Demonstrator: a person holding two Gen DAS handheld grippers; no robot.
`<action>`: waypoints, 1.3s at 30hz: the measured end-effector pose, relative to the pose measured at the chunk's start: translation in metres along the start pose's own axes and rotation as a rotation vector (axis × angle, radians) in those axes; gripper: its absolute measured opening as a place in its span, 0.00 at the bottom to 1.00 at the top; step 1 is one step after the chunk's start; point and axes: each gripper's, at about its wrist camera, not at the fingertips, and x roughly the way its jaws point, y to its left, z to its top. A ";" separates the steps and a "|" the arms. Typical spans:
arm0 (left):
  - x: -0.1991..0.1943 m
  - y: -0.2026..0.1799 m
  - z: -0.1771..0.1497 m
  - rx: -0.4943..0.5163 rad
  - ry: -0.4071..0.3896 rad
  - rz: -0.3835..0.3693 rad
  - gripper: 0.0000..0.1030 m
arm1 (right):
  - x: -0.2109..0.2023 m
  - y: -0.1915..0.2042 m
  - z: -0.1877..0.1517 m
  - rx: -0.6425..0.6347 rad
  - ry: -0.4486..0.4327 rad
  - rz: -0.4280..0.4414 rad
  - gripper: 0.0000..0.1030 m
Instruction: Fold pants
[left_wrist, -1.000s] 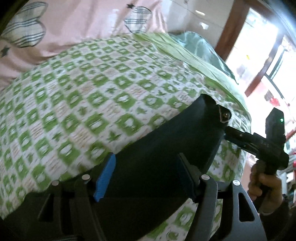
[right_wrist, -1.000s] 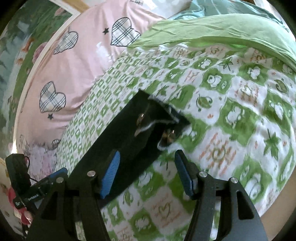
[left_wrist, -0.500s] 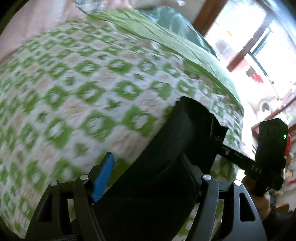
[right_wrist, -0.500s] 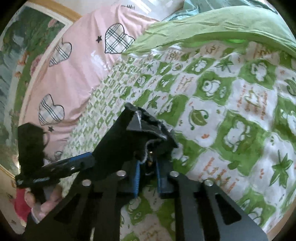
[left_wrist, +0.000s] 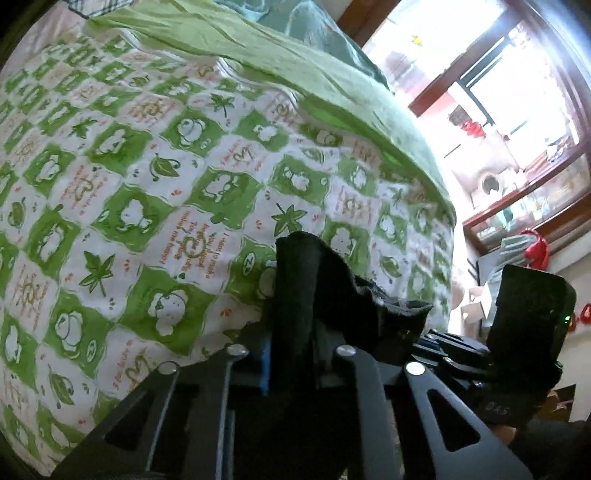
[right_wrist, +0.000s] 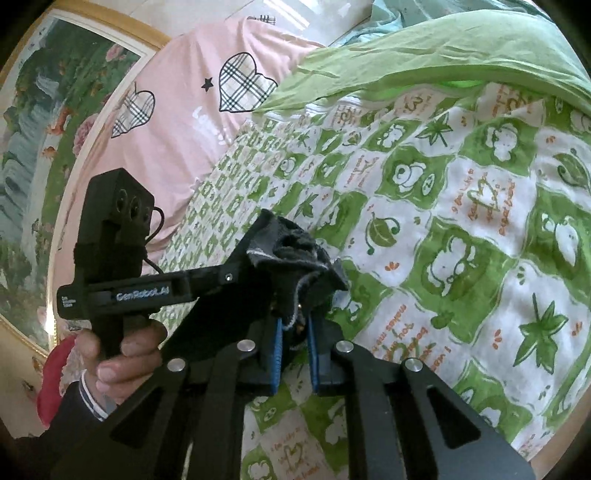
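The black pants (left_wrist: 314, 280) are bunched and held up over the green-and-white patterned bed cover (left_wrist: 155, 177). My left gripper (left_wrist: 291, 354) is shut on one end of the waistband, the cloth rising between its blue pads. My right gripper (right_wrist: 295, 350) is shut on the other end of the black pants (right_wrist: 291, 254), near the fly. Each gripper shows in the other's view: the right one at the lower right of the left wrist view (left_wrist: 524, 350), the left one at the left of the right wrist view (right_wrist: 118, 280). The rest of the pants hangs hidden below.
A green blanket (right_wrist: 424, 62) lies folded along the bed's far side. A pink sheet with plaid hearts (right_wrist: 221, 85) covers the head end below a framed painting (right_wrist: 44, 122). A bright window (left_wrist: 517, 74) and cluttered shelves stand beyond the bed's right edge.
Both grippers have shut on the waistband, the right one first, and lifted it off the bed. The pants, flat a second ago, now bunch between the two grippers, which are closer together.
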 end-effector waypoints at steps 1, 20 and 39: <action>-0.005 0.000 -0.002 0.000 -0.014 -0.006 0.11 | -0.001 0.001 -0.001 -0.001 -0.001 0.006 0.12; -0.154 -0.003 -0.089 -0.028 -0.329 -0.021 0.10 | -0.020 0.104 -0.020 -0.191 0.025 0.382 0.12; -0.162 0.077 -0.199 -0.247 -0.369 0.036 0.10 | 0.069 0.147 -0.106 -0.258 0.300 0.447 0.12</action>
